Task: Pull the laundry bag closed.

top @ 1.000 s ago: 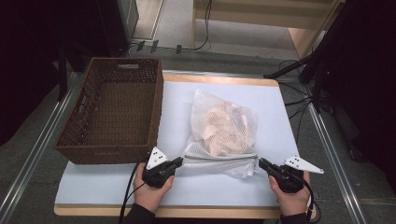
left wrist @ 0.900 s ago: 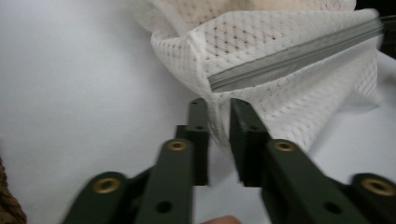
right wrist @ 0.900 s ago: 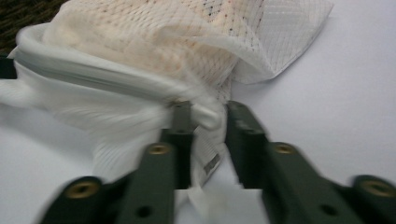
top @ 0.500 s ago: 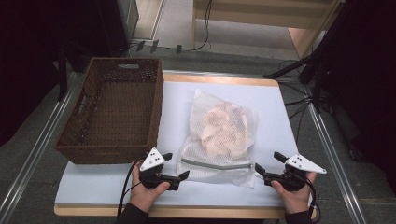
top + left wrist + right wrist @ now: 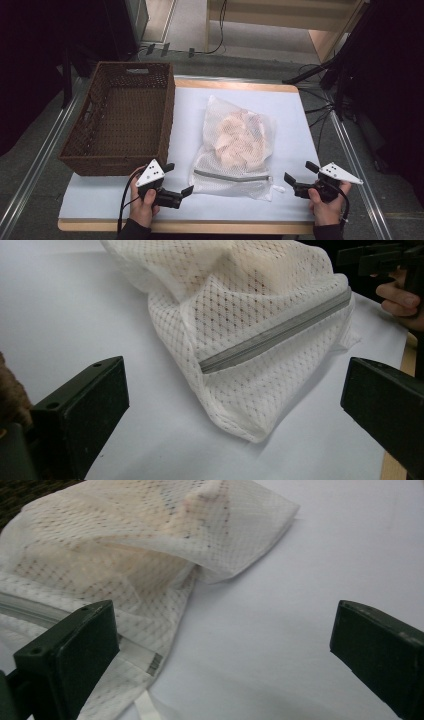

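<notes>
Released and left flat on the white table [image 5: 300,115] beside the wicker basket [image 5: 120,120]: zipped mesh laundry bag [image 5: 235,145], flanked by left gripper [image 5: 176,182] and right gripper [image 5: 299,174], jaws just sprung wide, empty.

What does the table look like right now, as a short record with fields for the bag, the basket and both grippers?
bag: white mesh laundry bag, pale cloth inside, lying flat on the table, grey zipper closed along the near edge
basket: brown wicker basket, left of the bag, nothing in it
left gripper: open, just left of the bag's near corner, not touching
right gripper: open, right of the bag, apart from it
</notes>
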Available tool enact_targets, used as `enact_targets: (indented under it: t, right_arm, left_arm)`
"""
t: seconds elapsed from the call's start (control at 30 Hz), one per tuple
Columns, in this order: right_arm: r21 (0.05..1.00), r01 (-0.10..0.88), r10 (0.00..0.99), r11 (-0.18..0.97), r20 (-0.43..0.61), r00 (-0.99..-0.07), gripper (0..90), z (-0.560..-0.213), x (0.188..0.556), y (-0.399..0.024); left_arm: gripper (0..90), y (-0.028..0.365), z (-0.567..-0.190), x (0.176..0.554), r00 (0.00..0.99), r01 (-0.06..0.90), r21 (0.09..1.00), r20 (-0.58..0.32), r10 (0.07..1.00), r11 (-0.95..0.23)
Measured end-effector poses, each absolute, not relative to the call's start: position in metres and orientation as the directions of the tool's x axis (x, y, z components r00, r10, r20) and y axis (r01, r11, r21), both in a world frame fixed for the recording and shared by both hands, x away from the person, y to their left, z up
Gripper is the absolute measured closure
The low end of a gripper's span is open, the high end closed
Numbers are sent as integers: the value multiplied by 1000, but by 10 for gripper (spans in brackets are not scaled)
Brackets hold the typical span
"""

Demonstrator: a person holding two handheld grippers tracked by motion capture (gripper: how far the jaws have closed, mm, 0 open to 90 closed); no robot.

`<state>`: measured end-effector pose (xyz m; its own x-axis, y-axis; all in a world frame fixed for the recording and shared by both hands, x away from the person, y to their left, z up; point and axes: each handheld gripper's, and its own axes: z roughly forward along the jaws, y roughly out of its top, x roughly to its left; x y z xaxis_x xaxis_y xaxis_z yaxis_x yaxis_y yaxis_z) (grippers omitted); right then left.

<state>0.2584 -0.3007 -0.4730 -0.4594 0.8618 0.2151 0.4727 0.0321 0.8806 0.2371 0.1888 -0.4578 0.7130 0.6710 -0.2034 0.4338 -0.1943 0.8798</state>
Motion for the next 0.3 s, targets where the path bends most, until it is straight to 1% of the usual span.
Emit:
enact_targets:
  t: [0.13, 0.3]
  right_arm:
    - [878, 479, 864, 11, 233, -447, 0, -474, 259, -308]
    - [876, 481, 862, 26, 225, -455, 0, -475, 260, -305]
  left_arm:
    - [0, 191, -458, 238, 705, 436, 881, -207, 678, -185]
    - [0, 190, -459, 238, 709, 438, 876, -200, 676, -200]
